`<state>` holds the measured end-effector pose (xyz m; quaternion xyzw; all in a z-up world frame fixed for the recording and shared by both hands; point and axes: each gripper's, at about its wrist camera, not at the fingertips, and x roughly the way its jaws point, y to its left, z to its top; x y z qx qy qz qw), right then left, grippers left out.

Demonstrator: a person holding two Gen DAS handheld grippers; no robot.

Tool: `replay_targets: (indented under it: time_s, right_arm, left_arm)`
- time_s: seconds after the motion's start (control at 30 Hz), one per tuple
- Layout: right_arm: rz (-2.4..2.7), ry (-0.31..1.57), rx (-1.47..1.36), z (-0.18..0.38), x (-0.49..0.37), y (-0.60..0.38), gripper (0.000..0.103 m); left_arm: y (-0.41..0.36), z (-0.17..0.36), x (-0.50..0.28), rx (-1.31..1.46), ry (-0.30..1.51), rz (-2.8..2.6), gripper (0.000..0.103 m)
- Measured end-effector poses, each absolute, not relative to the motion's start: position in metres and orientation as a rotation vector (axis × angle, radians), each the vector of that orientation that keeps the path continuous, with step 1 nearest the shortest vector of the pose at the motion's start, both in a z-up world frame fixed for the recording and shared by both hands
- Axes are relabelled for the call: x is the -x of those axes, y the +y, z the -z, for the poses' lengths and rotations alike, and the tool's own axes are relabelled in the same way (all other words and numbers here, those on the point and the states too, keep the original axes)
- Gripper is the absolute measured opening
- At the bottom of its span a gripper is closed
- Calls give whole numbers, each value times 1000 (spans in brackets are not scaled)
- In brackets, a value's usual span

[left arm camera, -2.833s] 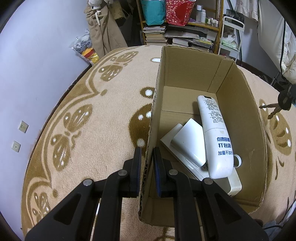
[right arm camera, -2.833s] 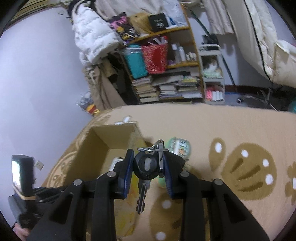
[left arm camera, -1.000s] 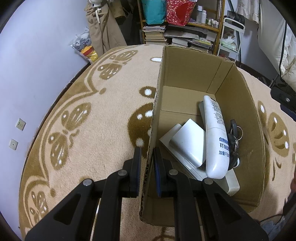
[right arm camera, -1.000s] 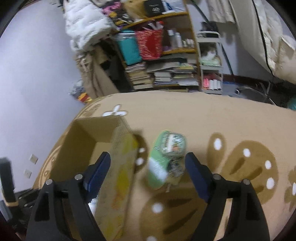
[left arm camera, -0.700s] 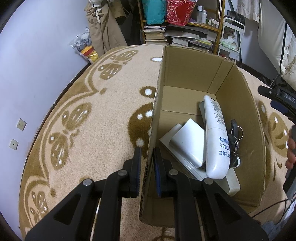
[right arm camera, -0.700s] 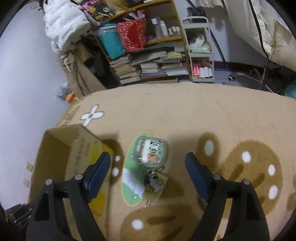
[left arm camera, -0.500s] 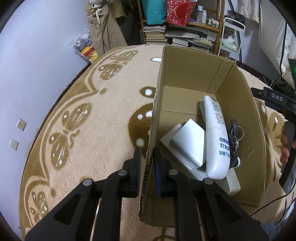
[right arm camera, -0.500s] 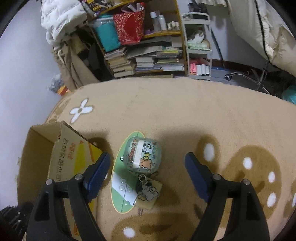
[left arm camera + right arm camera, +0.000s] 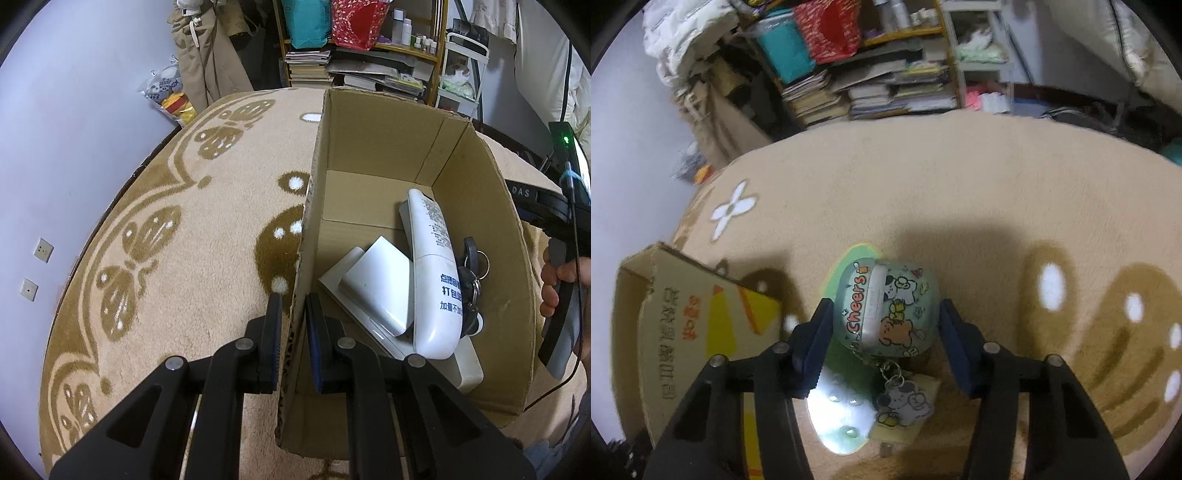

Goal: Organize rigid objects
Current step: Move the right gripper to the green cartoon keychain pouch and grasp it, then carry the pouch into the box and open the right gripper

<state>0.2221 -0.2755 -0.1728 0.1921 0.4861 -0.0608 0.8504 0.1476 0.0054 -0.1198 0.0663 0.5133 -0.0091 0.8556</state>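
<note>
My left gripper is shut on the left wall of the cardboard box. Inside the box lie a white tube with blue print, a white flat case, a white block under them and a black key bunch. In the right wrist view my right gripper is open, its fingers on either side of a round green cartoon-printed case with a keychain charm, lying on a green oval card on the rug. The box is at the left.
The beige rug with brown patterns covers the floor. Shelves with books and bags stand at the back. The lilac wall is on the left. The right gripper's handle and a hand are beside the box's right wall.
The right gripper dropped the keys into the box, opened, then moved right and down over the round green case, which now sits between its fingers. The left gripper has not moved.
</note>
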Motion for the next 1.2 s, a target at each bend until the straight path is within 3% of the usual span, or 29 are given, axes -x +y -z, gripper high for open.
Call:
replay_targets:
  time_s: [0.37,1.2]
  right_arm:
    - [105,959,-327,148,-192,-275,60]
    - [-286,700,-202,5,-134,-176,60]
  left_arm:
    - [3,121,-149,-152,1075,15,13]
    - [5,123,-149,-135,1082,13,13]
